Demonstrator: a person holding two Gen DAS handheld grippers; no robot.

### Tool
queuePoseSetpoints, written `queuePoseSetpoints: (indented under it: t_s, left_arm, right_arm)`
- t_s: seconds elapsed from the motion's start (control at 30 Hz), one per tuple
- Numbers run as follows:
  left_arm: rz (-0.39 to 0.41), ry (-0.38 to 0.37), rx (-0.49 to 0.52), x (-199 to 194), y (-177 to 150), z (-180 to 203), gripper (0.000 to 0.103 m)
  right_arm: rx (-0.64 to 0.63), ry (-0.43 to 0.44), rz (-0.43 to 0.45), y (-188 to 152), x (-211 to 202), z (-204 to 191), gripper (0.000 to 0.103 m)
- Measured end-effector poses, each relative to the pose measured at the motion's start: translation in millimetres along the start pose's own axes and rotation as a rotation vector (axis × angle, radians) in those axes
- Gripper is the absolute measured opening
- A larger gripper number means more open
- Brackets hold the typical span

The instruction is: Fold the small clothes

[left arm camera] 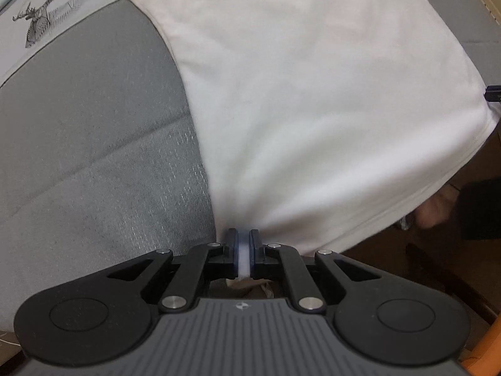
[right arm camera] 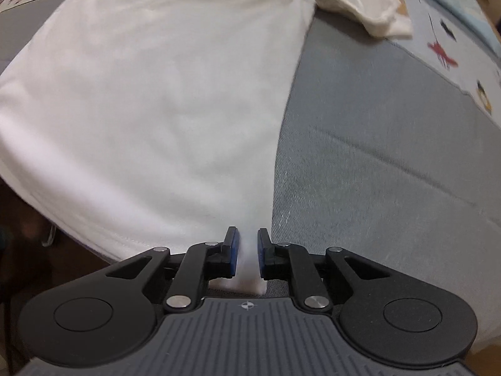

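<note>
A white t-shirt (left arm camera: pixel 313 100) lies spread on a grey cushion (left arm camera: pixel 94 156), its near hem lifted. My left gripper (left arm camera: pixel 243 244) is shut on the shirt's near left hem corner, white cloth pinched between its blue pads. In the right wrist view the same white shirt (right arm camera: pixel 156 94) stretches away over the grey cushion (right arm camera: pixel 375 156). My right gripper (right arm camera: pixel 248 246) is shut on the shirt's near right hem corner, with a fold of cloth between its fingers. The right gripper's tip (left arm camera: pixel 493 93) shows at the shirt's far edge in the left wrist view.
A light sheet with printed drawings (left arm camera: pixel 40 22) lies beyond the cushion, also in the right wrist view (right arm camera: pixel 454 56). A crumpled cream garment (right arm camera: pixel 369 9) lies at the far right. A brown floor (left arm camera: pixel 422 266) lies below the cushion's edge.
</note>
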State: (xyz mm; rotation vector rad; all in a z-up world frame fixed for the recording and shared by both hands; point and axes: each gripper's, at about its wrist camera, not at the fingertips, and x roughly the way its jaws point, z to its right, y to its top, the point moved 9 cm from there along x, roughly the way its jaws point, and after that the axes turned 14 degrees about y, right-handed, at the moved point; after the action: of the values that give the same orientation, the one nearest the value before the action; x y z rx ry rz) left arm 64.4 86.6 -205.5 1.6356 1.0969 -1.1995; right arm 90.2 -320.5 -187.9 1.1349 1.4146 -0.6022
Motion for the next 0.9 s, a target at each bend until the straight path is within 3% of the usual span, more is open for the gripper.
queuePoseSetpoints:
  t_s: [0.1, 0.2, 0.27, 0.4, 0.73, 0.83, 0.9]
  left_arm:
    - [0.037, -0.039, -0.036, -8.9, 5.4, 0.1, 0.007]
    - [-0.038, 0.033, 0.004, 7.9, -5.0, 0.0, 0.007]
    - [-0.01, 0.017, 0.0, 4.0, 0.8, 2.7, 0.007]
    - [0.104, -0.014, -0.067, -18.4, 18.4, 0.2, 0.01]
    - [0.374, 0.013, -0.302, -81.5, 81.7, -20.9, 0.015]
    - [0.468, 0.032, -0.381, -106.9, 104.1, -26.0, 0.033]
    - [0.536, 0.056, -0.427, -121.4, 118.7, -28.0, 0.046]
  right_arm:
    - [0.034, 0.033, 0.058, 3.2, -10.0, 0.2, 0.014]
    - [0.005, -0.025, -0.043, -12.4, 3.3, 5.5, 0.016]
    - [-0.017, -0.038, -0.027, -9.6, -0.3, 5.0, 0.018]
    - [0.062, -0.008, 0.109, 10.5, -23.3, 9.0, 0.018]
    - [0.132, -0.016, 0.426, 66.2, -90.8, 4.7, 0.018]
    - [0.14, -0.05, 0.574, 104.5, -124.9, 0.6, 0.019]
    - [0.17, -0.048, 0.668, 130.8, -145.4, -4.5, 0.03]
